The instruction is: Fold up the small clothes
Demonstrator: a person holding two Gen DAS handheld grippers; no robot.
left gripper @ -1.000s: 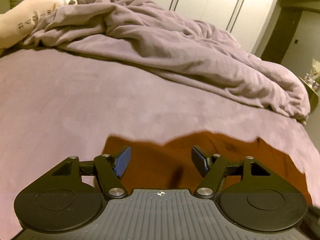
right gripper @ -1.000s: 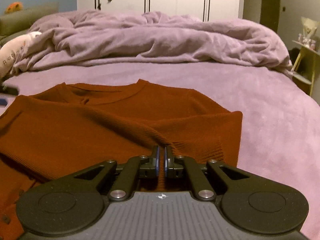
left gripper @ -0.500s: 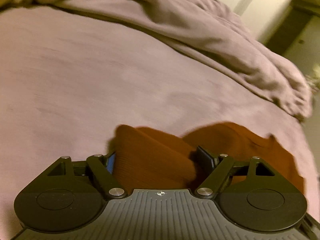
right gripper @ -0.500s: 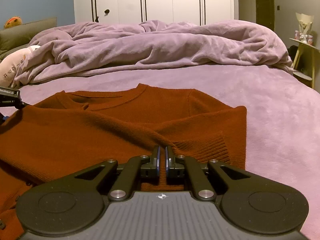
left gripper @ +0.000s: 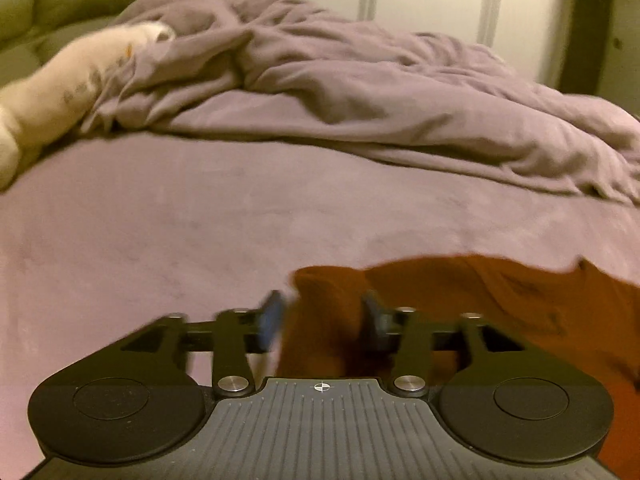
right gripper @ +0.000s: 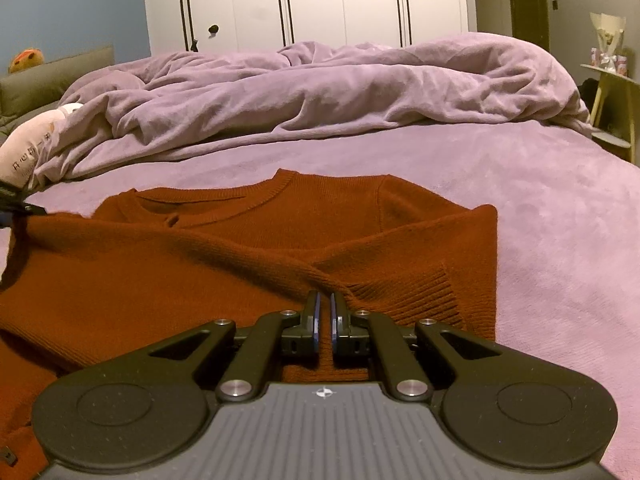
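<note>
On the purple bed sheet (right gripper: 560, 208) lies the rust-red sweater (right gripper: 200, 264), collar at 12 o'clock, body spread toward 9, one sleeve folded across the chest. Right gripper (right gripper: 325, 320): jaws nearly together, clenched on a knit fold near the ribbed cuff (right gripper: 404, 296), fabric running between the pads. Left gripper (left gripper: 320, 316): jaws spread, a bunched sweater edge (left gripper: 324, 320) standing between them, not visibly pinched; view is motion-blurred. From the left jaws the rest of the garment stretches to 3 o'clock; bare sheet at 9 to 12. Long axis of the held fold looks to run roughly 9-to-3 between the two grippers. Judgement: left must close on its edge before both carry the fold. Rumpled duvet (right gripper: 320, 92) at 12, well apart.
</note>
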